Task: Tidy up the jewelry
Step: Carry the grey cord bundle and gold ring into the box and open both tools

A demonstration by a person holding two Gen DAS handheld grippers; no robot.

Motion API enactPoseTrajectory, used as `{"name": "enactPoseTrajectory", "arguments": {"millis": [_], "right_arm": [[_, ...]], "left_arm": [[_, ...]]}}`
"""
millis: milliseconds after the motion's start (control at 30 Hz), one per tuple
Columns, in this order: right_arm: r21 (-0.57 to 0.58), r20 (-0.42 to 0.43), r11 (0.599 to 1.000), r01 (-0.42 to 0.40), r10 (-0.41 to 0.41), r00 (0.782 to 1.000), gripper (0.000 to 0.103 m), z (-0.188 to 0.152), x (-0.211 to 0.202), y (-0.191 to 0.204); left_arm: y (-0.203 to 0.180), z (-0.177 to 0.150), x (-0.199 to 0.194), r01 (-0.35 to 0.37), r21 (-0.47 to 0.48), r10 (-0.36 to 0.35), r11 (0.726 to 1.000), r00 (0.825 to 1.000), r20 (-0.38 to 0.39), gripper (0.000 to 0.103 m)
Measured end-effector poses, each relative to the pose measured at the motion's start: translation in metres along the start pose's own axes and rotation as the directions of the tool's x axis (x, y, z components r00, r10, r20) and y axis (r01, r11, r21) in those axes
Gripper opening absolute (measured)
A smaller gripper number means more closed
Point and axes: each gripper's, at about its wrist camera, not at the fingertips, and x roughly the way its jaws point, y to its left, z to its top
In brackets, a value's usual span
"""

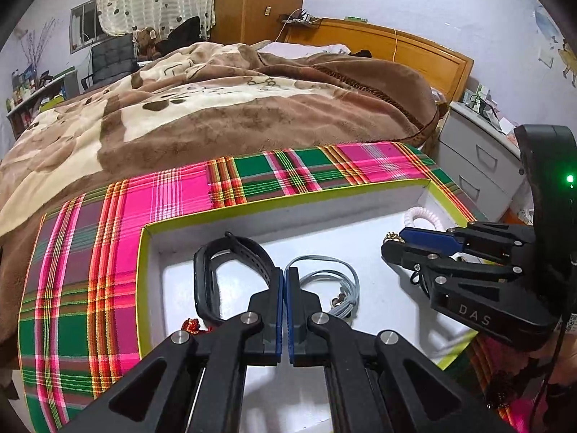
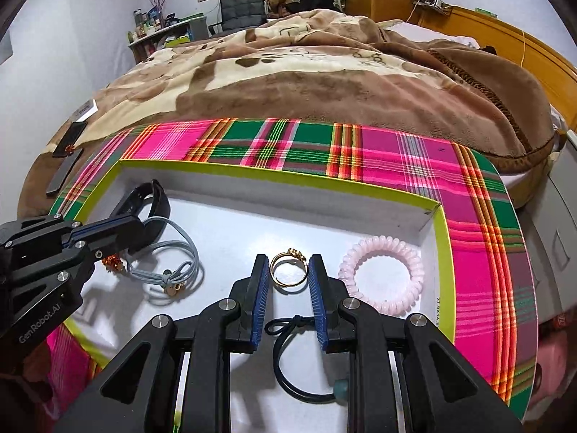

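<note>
From the left wrist view, the left gripper (image 1: 283, 281) fills the lower middle of the frame, its two ribbed blue pads pressed together with nothing between them, just in front of a shallow white tray (image 1: 324, 209) with a lime-green rim. The tray sits on a glossy plaid cloth (image 1: 144, 202) of pink, green and orange stripes, spread over a bed whose plush brown-and-cream blanket (image 1: 216, 108) fills the upper half. Inside the tray, left of the pads, lies one black rubbery wristband (image 1: 230, 252) curled into a loop; to the right, one thin grey elastic cord (image 1: 335, 274) looped and knotted; at lower left, a small red beaded piece (image 1: 191, 324) peeks out. At the right edge the right gripper (image 1: 391, 241) holds something small and gold. From the right wrist view, the right gripper (image 2: 288, 270) has its jaws part-spread, pinching one thin gold ring (image 2: 288, 267) across its width, low over the tray's middle. To the right lies one pale pink spiral hair tie (image 2: 382, 274), coiled like a phone cord; below the ring lies one dark elastic loop (image 2: 288, 361) with a teal bead. At left, the left gripper (image 2: 133, 227) hovers over the wristband (image 2: 155, 198) and grey cord (image 2: 173, 252). Two dark flat slabs (image 2: 68, 155) rest on the blanket at far left.
</note>
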Motion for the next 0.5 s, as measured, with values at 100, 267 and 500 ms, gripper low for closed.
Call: {"name": "enactPoseTrajectory", "arguments": {"millis": [100, 267, 500], "right_arm": [[0.0, 0.0, 1.0, 0.003, -0.003, 1.0, 0.023, 0.0, 0.001, -0.001], [0.008, 0.012, 1.0, 0.003, -0.003, 1.0, 0.026, 0.0, -0.005, 0.0], [0.011, 0.055, 1.0, -0.004, 0.003, 0.998, 0.026, -0.006, -0.033, 0.005]], "left_arm": [[0.0, 0.0, 0.0, 0.003, 0.001, -0.003, 1.0, 1.0, -0.002, 0.001], [0.0, 0.0, -0.005, 0.014, -0.003, -0.014, 1.0, 1.0, 0.006, 0.001], [0.0, -0.003, -0.033, 0.005, -0.004, -0.005, 1.0, 0.999, 0.053, 0.002]]}}
